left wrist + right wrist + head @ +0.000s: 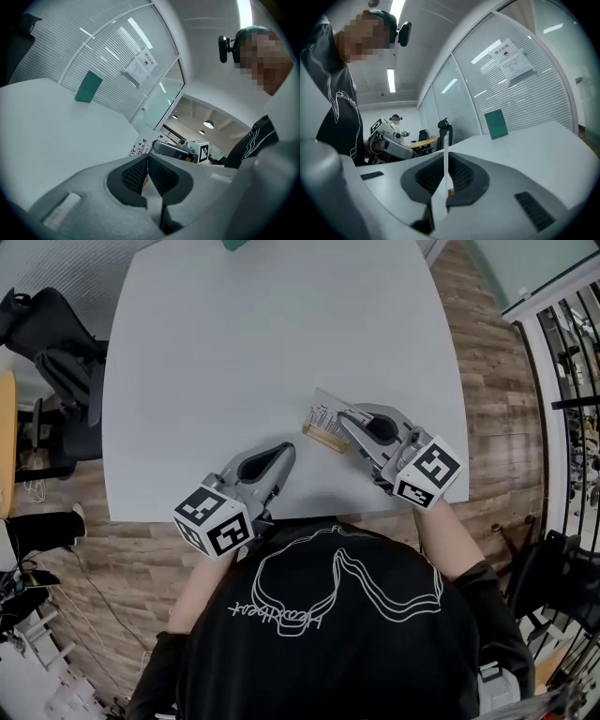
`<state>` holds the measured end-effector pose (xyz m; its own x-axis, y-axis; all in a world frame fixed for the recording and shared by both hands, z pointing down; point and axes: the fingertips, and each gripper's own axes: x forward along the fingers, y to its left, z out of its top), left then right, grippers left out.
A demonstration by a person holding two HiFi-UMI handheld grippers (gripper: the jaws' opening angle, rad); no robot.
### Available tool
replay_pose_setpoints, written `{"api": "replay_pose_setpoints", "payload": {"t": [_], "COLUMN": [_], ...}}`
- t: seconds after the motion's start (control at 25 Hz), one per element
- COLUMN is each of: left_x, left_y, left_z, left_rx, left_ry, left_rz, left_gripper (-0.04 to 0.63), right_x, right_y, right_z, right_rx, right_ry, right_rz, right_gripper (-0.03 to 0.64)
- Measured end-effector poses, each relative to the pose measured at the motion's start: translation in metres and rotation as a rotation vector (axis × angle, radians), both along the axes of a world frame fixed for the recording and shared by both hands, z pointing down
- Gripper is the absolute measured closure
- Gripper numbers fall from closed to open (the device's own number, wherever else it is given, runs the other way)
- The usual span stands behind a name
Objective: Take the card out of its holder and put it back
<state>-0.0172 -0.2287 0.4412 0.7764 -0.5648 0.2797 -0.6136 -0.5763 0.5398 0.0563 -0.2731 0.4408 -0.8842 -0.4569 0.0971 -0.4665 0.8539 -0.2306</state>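
A white printed card (325,412) stands in a small wooden holder (324,438) near the table's front edge. My right gripper (347,416) is shut on the card's right edge. In the right gripper view the card (446,145) shows edge-on as a thin white line pinched between the pads of that gripper (446,161). My left gripper (284,452) lies to the left of the holder, apart from it, jaws shut with nothing between them. From the left gripper (148,161) view, the card (140,147) and the right gripper (180,149) sit just ahead.
The white table (262,343) stretches away ahead. A green object (234,244) sits at its far edge. Black office chairs (47,343) stand at the left and a metal railing (562,381) at the right over wooden floor.
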Motion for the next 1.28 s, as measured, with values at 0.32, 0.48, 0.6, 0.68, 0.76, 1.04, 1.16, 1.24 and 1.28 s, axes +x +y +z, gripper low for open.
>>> {"api": "replay_pose_setpoints", "payload": {"t": [0.32, 0.48, 0.6, 0.68, 0.76, 1.04, 1.16, 1.24, 1.28], "left_x": [0.001, 0.003, 0.006, 0.007, 0.007, 0.003, 0.001, 0.001, 0.002], "left_y": [-0.002, 0.002, 0.004, 0.006, 0.006, 0.004, 0.004, 0.004, 0.004], "left_z": [0.006, 0.008, 0.007, 0.007, 0.007, 0.007, 0.009, 0.010, 0.011], "left_rx": [-0.009, -0.019, -0.017, -0.018, -0.019, -0.019, -0.022, -0.023, -0.023], "left_ry": [0.002, 0.003, 0.004, 0.003, 0.000, -0.002, 0.000, 0.000, 0.001], "left_rz": [-0.002, 0.003, 0.007, 0.009, 0.008, 0.001, -0.003, -0.006, -0.007], "left_gripper": [0.581, 0.581, 0.581, 0.581, 0.581, 0.581, 0.581, 0.581, 0.581], "right_x": [0.002, 0.002, 0.003, 0.002, 0.001, -0.002, -0.003, -0.003, -0.003], "right_y": [-0.001, -0.001, -0.002, -0.002, -0.001, -0.001, 0.000, 0.001, 0.002], "right_z": [0.010, 0.012, 0.012, 0.013, 0.014, 0.021, 0.028, 0.032, 0.034], "right_rx": [-0.003, -0.007, -0.005, -0.004, 0.001, 0.008, -0.007, -0.005, -0.004], "right_ry": [0.026, 0.025, 0.024, 0.028, 0.037, 0.060, 0.071, 0.072, 0.070], "right_rz": [-0.007, -0.010, -0.011, -0.014, -0.017, -0.027, -0.013, -0.018, -0.021], "right_gripper": [0.592, 0.592, 0.592, 0.592, 0.592, 0.592, 0.592, 0.592, 0.592]}}
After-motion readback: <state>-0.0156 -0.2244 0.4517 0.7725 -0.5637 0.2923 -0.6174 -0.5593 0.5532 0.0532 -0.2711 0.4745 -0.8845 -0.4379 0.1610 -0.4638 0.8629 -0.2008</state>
